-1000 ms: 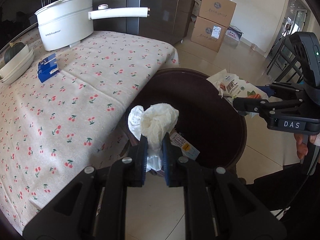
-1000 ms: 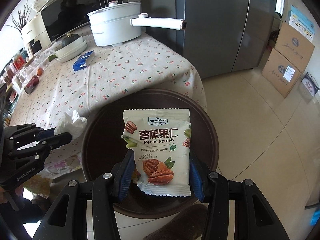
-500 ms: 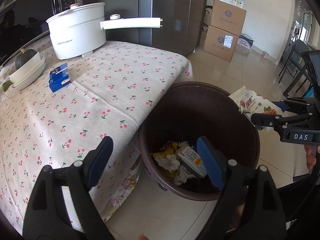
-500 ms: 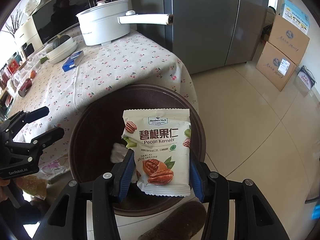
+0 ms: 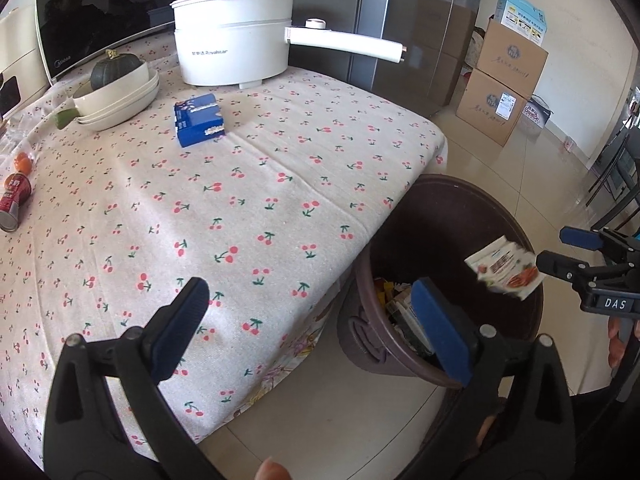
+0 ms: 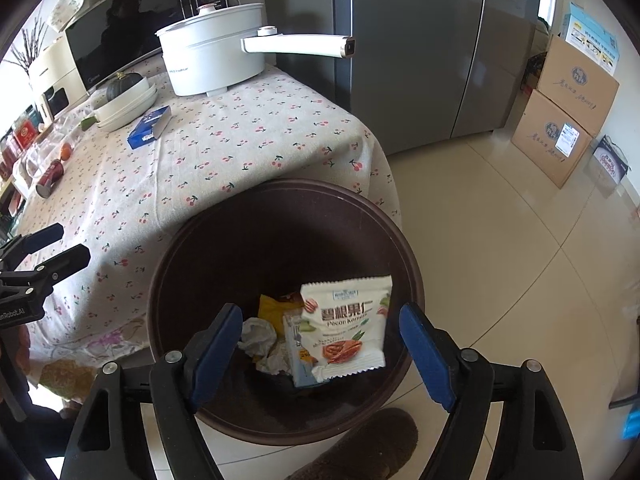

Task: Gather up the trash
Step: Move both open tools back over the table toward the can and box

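A dark brown trash bin (image 6: 168, 280) stands on the floor against the table corner; it also shows in the left wrist view (image 5: 448, 216). The white pecan kernels packet (image 6: 348, 332) is loose in the air inside the bin's mouth, free of my right gripper (image 6: 320, 344), which is open above the bin. The packet shows in the left wrist view (image 5: 505, 269) too. Crumpled white tissue (image 6: 260, 334) and other wrappers lie in the bin. My left gripper (image 5: 308, 320) is open and empty over the table edge by the bin.
The cherry-print tablecloth (image 5: 240, 200) holds a white electric pot (image 5: 234, 46), stacked bowls with a squash (image 5: 118, 92), a blue box (image 5: 199, 120) and a red can (image 5: 14, 200). Cardboard boxes (image 6: 568, 112) stand by the far wall. A fridge (image 6: 420, 40) stands behind the table.
My left gripper opened and dropped the white tissue into the bin, then drew back over the table. My right gripper has just opened and the pecan packet is falling into the bin.
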